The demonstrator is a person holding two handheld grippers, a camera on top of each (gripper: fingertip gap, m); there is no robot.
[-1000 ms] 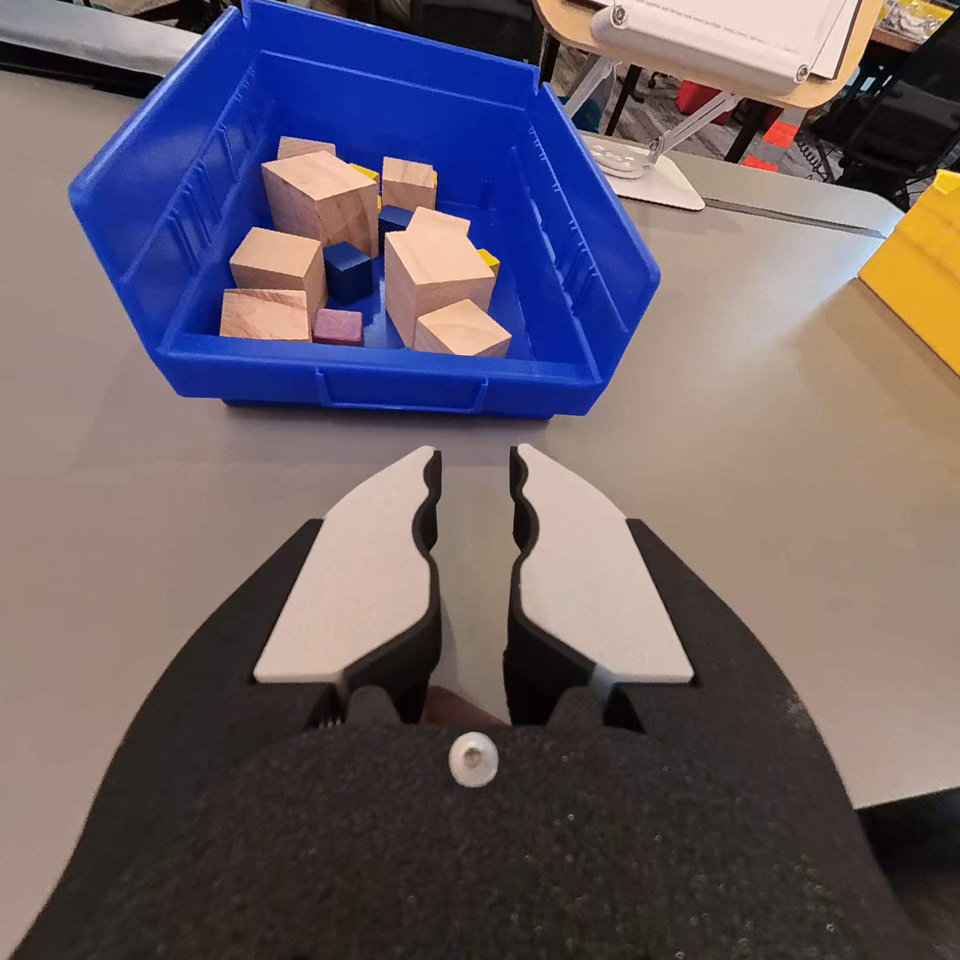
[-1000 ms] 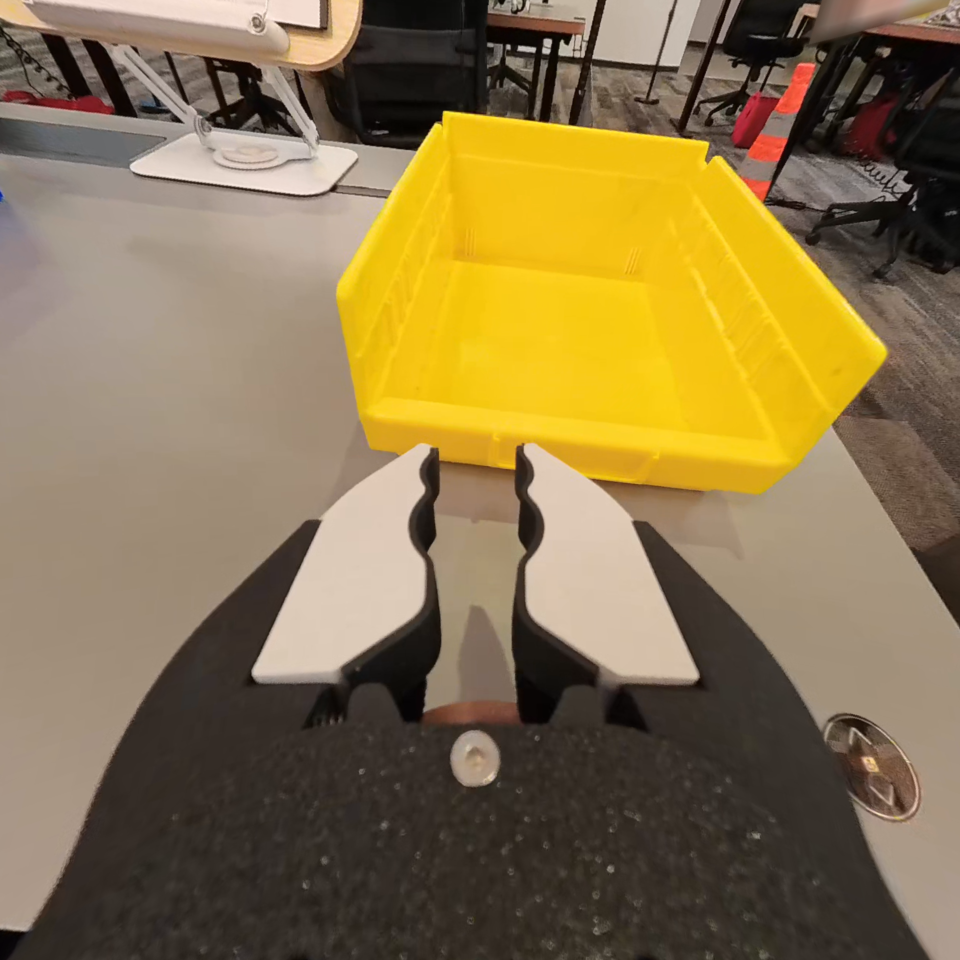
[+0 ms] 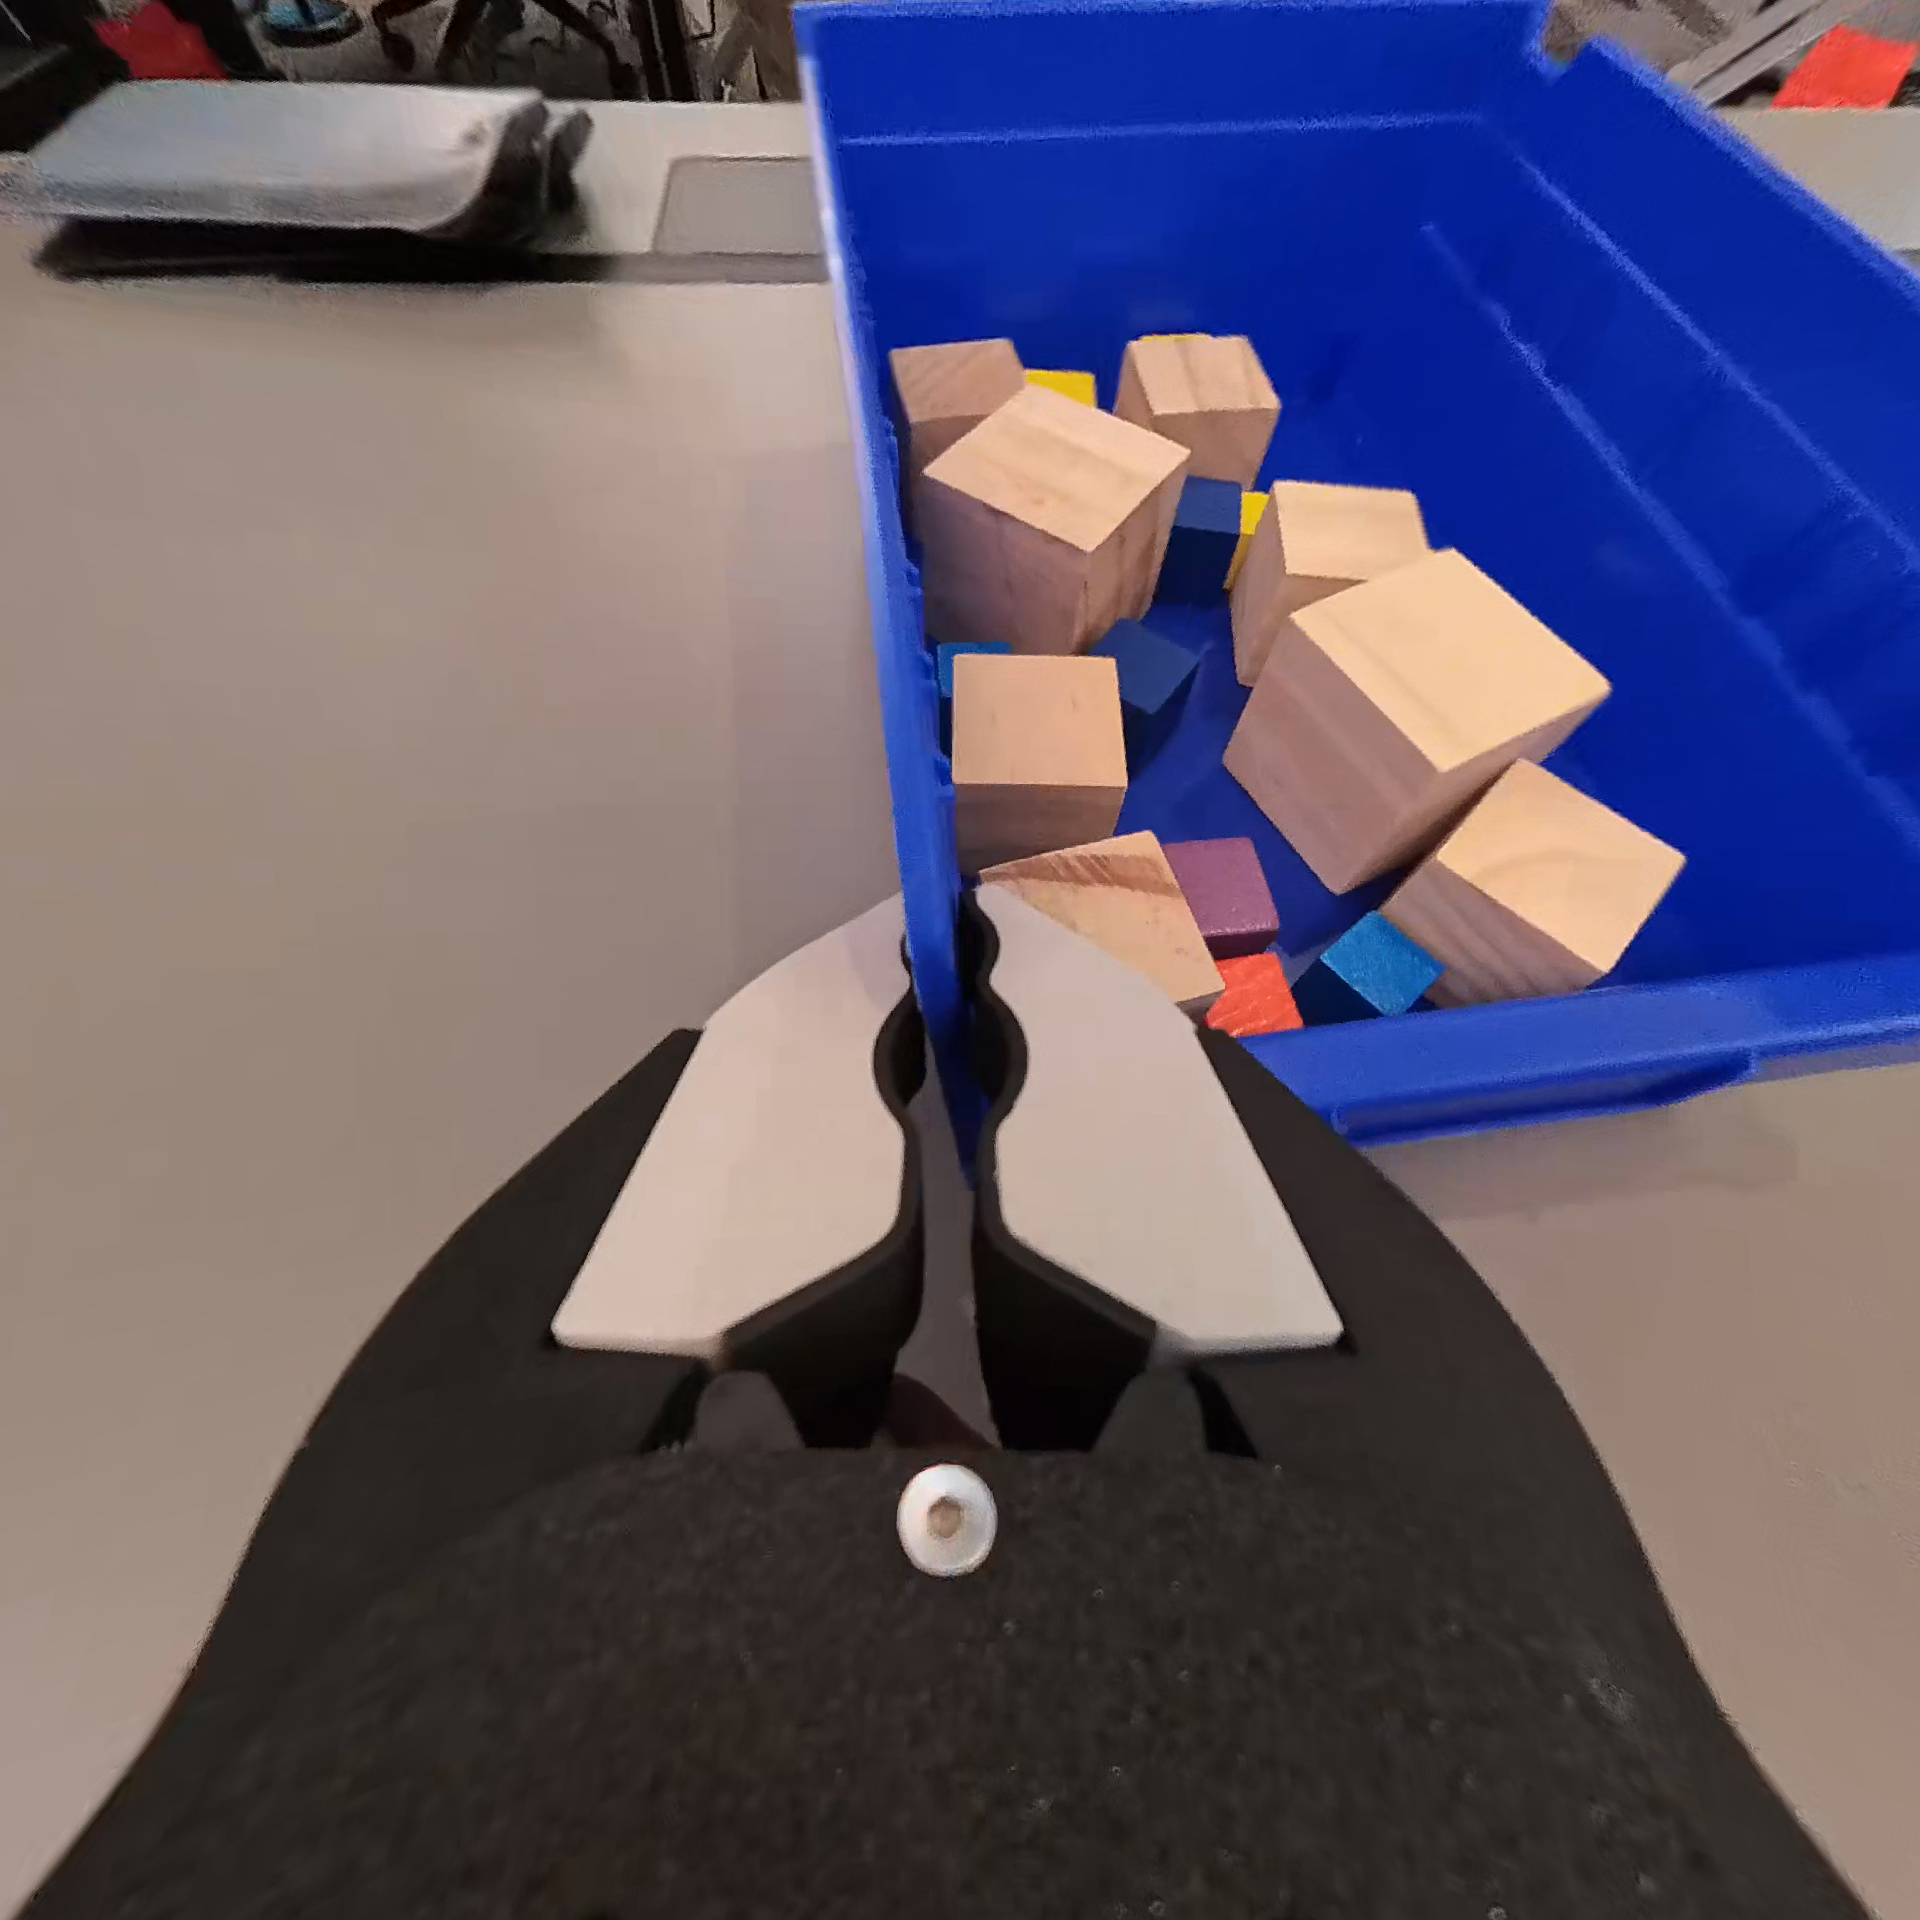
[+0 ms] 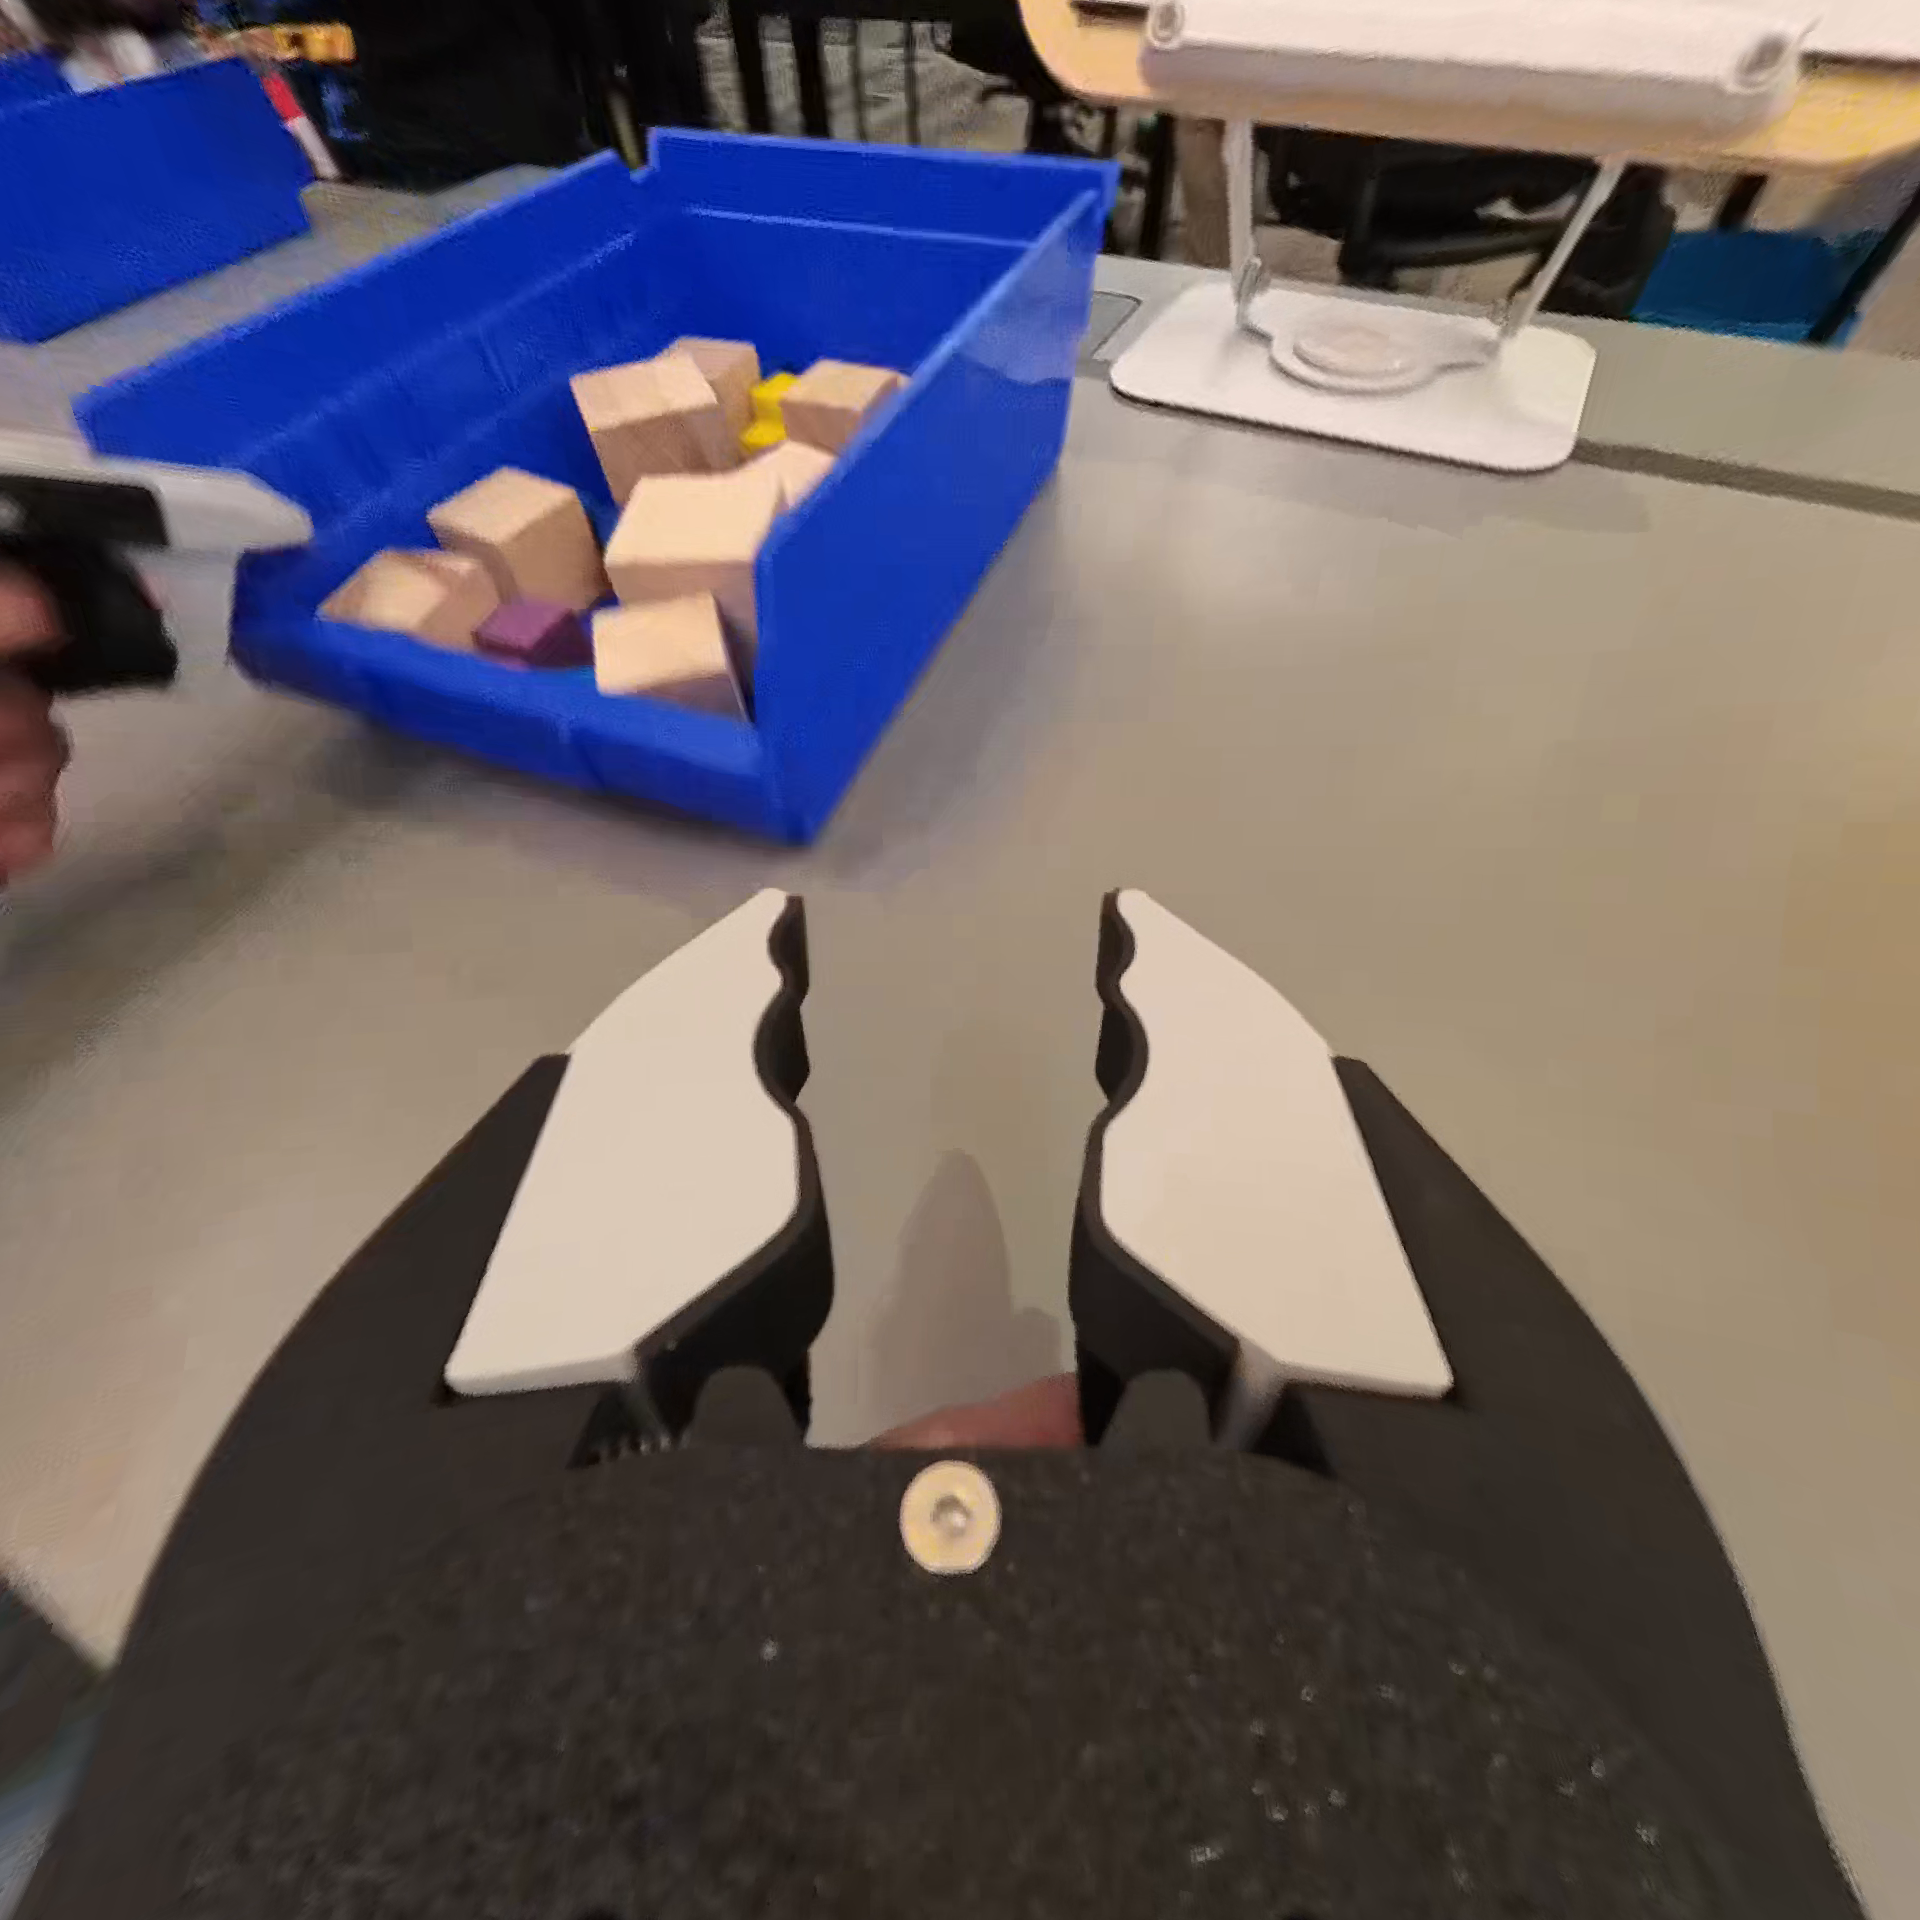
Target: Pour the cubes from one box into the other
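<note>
A blue box (image 3: 1558, 1039) on the grey table holds several plain wooden cubes (image 3: 1403, 707) and small coloured cubes (image 3: 1226, 894). My left gripper (image 3: 940, 935) is shut on the box's left side wall near its front corner, one finger inside and one outside. In the right wrist view the blue box (image 4: 914, 582) lies ahead to the left with the cubes (image 4: 686, 540) in it. My right gripper (image 4: 951, 914) is open and empty above the table, short of the box's near corner. The left gripper (image 4: 208, 514) shows at the box's far side. The other box is out of view.
A white stand base (image 4: 1351, 384) sits at the back right of the table. A second blue bin (image 4: 135, 197) stands far left. A grey folded item (image 3: 291, 156) lies at the back left. A person's hand (image 4: 26, 748) is at the left edge.
My left gripper moved forward to the blue box and shut on its left wall. My right gripper swung from the yellow box toward the blue box and opened wider.
</note>
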